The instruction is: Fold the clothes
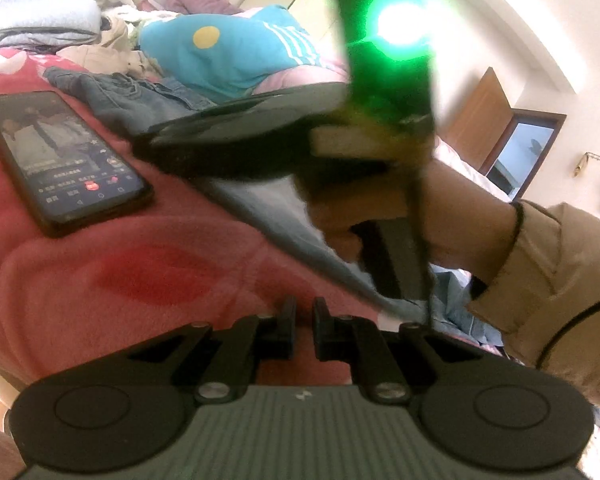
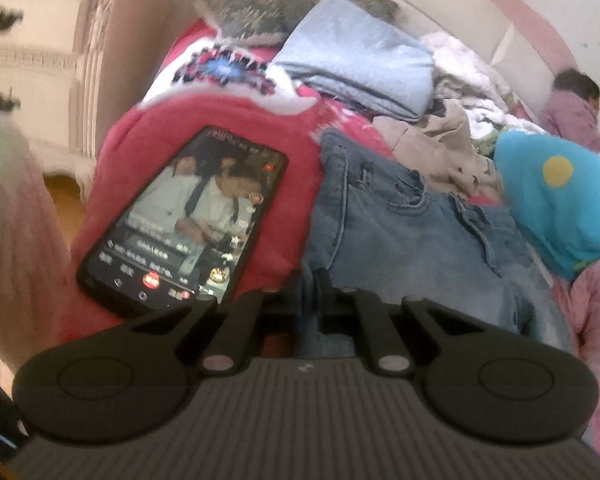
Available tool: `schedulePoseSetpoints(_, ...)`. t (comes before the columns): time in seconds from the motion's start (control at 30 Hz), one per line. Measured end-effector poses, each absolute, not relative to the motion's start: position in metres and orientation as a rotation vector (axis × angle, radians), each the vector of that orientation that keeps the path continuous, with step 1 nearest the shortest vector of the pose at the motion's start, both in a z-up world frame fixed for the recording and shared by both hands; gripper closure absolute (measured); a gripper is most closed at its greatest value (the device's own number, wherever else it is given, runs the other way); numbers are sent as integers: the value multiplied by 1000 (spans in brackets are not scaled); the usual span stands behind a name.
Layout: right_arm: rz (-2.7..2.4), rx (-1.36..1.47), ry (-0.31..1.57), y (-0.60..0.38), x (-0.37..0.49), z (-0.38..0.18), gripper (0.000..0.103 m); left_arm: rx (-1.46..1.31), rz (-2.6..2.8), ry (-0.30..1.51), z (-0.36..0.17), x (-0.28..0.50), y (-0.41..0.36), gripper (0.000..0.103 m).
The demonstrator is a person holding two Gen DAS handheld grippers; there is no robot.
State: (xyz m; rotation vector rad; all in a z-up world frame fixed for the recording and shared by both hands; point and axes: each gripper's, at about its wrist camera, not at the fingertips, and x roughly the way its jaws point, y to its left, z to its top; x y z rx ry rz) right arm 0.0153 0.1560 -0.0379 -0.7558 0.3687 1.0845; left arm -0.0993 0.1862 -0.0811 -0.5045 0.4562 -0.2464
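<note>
Left gripper [image 1: 302, 320]: jaws narrow, a slim gap between the pads, nothing clearly pinched; red blanket shows through the gap.
Right gripper [image 2: 312, 300]: jaws drawn close on the lower edge of the jeans, denim lying in the gap; blur hides whether the pads really press it.
Jeans [image 2: 412, 240]: spread flat on the bed straight ahead of the right jaws and running off to their right, waistband at the far end.
Pale blue cloth [image 1: 284, 220]: just ahead and right of the left jaws, under the right hand.
Right hand [image 1: 420, 208]: ahead and right of the left jaws, wrapped round the other gripper's handle, beige sleeve [image 1: 548, 280] behind it.
Phone [image 2: 184, 220]: screen lit, face up on the blanket, just left of the right jaws and beside the jeans.
Blanket [image 1: 100, 272]: red and pink, under both jaws.
Folded blue item [image 2: 356, 56]: far beyond the right jaws, on the bed's upper part.
Beige garment [image 2: 432, 152]: crumpled, past the jeans.
Turquoise cloth [image 2: 560, 204]: yellow dot on it, far right of the right jaws.
Person [image 2: 576, 112]: lying at the far right corner of the bed.
</note>
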Motion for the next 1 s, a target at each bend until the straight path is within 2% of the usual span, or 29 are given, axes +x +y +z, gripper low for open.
schedulePoseSetpoints(0.1, 1102, -620, 408, 134, 20, -17, 91, -483, -252, 427, -76, -105, 182, 86)
schedulePoseSetpoints(0.17, 1054, -556, 388, 111, 21, -1, 84, -454, -240, 375, -71, -114, 178, 80)
schedulePoseSetpoints(0.23, 975, -483, 368, 76, 23, 17, 81, -422, -227, 333, -67, -122, 174, 75)
schedulePoseSetpoints(0.4, 732, -201, 390, -47, 5, 55, 76, -353, -207, 326, -61, -130, 156, 71)
schedulePoseSetpoints(0.47, 660, -69, 384, -96, -24, 58, 66, -336, -205, 333, -56, -132, 146, 69)
schedulePoseSetpoints(0.53, 597, 50, 371, -139, -55, 56, 55, -307, -207, 345, -49, -127, 135, 66)
schedulePoseSetpoints(0.7, 441, 262, 353, -207, -122, 23, 46, -242, -228, 421, -28, -100, 99, 62)
schedulePoseSetpoints(0.83, 342, 422, 348, -245, -127, 6, 40, -162, -236, 489, -12, -63, 66, 58)
schedulePoseSetpoints(0.97, 231, 542, 336, -275, -125, -7, 22, -67, -224, 487, -8, -26, 42, 51)
schedulePoseSetpoints(1.0, 210, 550, 341, -279, -124, -11, 21, -52, -220, 490, -9, -18, 38, 51)
